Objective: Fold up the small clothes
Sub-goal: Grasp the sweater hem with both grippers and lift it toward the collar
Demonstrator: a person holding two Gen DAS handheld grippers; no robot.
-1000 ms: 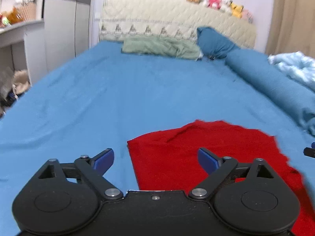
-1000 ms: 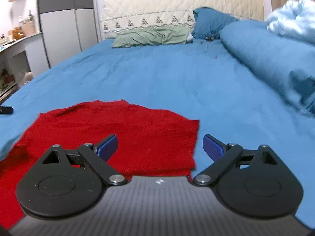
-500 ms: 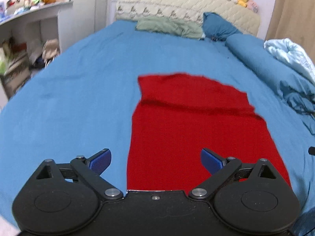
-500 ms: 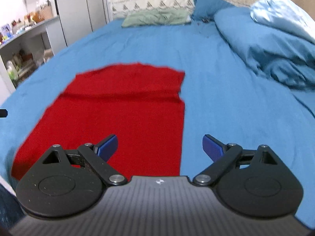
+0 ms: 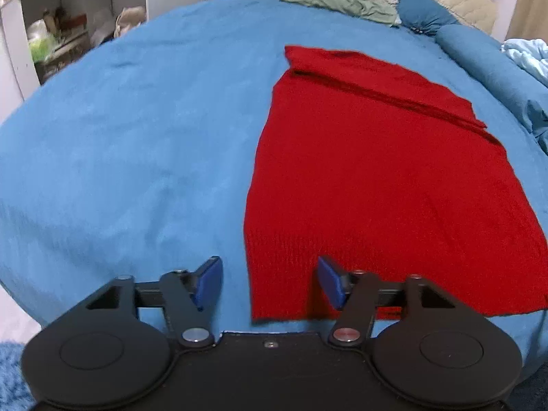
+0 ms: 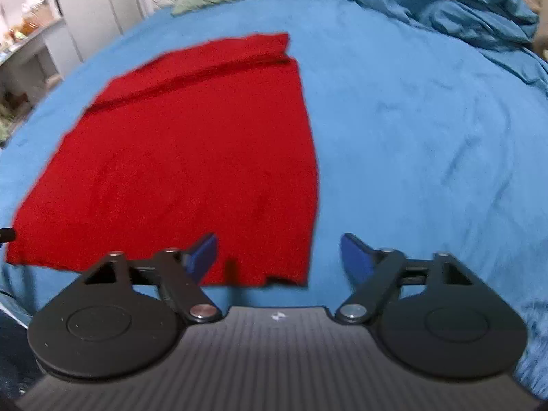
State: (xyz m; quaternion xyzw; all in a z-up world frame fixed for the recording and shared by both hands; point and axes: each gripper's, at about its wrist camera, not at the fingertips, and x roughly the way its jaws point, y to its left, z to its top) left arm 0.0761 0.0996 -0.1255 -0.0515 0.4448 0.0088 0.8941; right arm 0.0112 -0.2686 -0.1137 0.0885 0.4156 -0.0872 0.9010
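Red cloth (image 5: pixel 376 185) lies flat on the blue bed (image 5: pixel 137 137). Left gripper (image 5: pixel 270 282) & right gripper (image 6: pixel 279 251) hang over near corners, fingers apart, holding nothing. Should pinch both corners evenly, lift together.

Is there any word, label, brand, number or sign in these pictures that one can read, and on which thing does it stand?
No readable text in either view.
Right gripper: a small white mark on its grey body, too small to read.
Red garment: no label or print shows.
Shelf items: too blurred to read.
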